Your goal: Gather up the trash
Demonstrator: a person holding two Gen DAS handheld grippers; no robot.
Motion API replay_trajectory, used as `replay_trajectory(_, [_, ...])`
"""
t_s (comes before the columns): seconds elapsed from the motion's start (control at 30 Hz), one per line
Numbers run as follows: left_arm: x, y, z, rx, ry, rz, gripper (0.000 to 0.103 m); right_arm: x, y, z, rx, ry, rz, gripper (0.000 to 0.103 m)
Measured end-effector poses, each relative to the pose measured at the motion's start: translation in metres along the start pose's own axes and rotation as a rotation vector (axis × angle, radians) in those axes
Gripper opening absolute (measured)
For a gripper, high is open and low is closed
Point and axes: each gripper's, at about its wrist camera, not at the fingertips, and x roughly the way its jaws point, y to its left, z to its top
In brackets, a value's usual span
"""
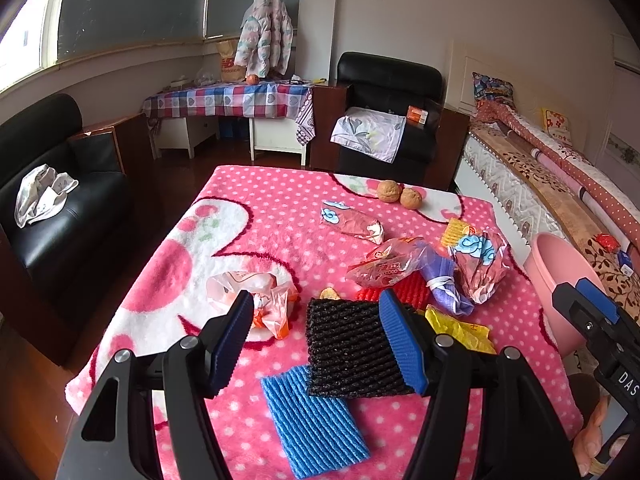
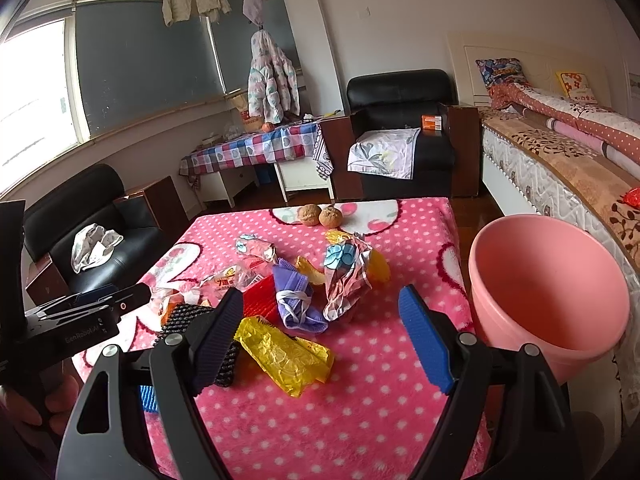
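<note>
crumpled wrappers (image 1: 478, 268), a yellow bag (image 2: 286, 354) and foam nets (image 1: 352, 350) litter the pink dotted table (image 2: 360, 412). the pink bucket (image 2: 548, 304) beside it shows only bare walls inside. both the left tongs (image 1: 316, 344) and right tongs (image 2: 320, 338) gape, released.

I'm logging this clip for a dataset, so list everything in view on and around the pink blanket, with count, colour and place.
walnuts: 2, brown, far edge of blanket
black foam net: 1, black, near centre, between left claw's fingers
blue foam net: 1, blue, nearest edge, partly under the black one
red foam net: 1, red, behind the black one
yellow wrapper: 1, yellow, near right claw
face mask: 1, purple, centre of pile
snack wrappers: several, pink and clear, scattered mid-blanket
bucket: 1, pink, right of blanket
blanket: 1, pink with white dots
armchairs: 2, black, behind and left
left claw: 1, open
right claw: 1, open
</note>
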Motion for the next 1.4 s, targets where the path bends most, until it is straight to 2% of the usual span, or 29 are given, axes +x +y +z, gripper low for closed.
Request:
replay_trajectory(0.5, [0.005, 0.001, -0.001, -0.004, 0.017, -0.005, 0.065, 0.002, 0.0, -0.001, 0.0, 0.005, 0.002, 0.08])
replay_trajectory(0.8, [0.006, 0.013, -0.004, 0.011, 0.008, -0.057, 0.065, 0.009, -0.002, -0.004, 0.001, 0.028, 0.003, 0.08])
replay_trajectory(0.9, [0.006, 0.021, -0.005, -0.007, 0.011, -0.095, 0.065, 0.012, -0.004, -0.005, 0.006, 0.041, 0.006, 0.08])
replay_trajectory(1.1, [0.013, 0.032, -0.015, -0.025, 0.065, -0.199, 0.065, 0.018, -0.001, -0.008, -0.009, 0.075, 0.039, 0.08])
replay_trajectory(1.2, [0.022, 0.03, -0.022, -0.023, 0.108, -0.224, 0.064, 0.025, 0.005, -0.011, -0.029, 0.118, 0.08, 0.08])
replay_trajectory(1.4, [0.042, 0.02, -0.029, -0.001, 0.16, -0.243, 0.056, 0.034, 0.021, -0.021, -0.094, 0.186, 0.143, 0.08])
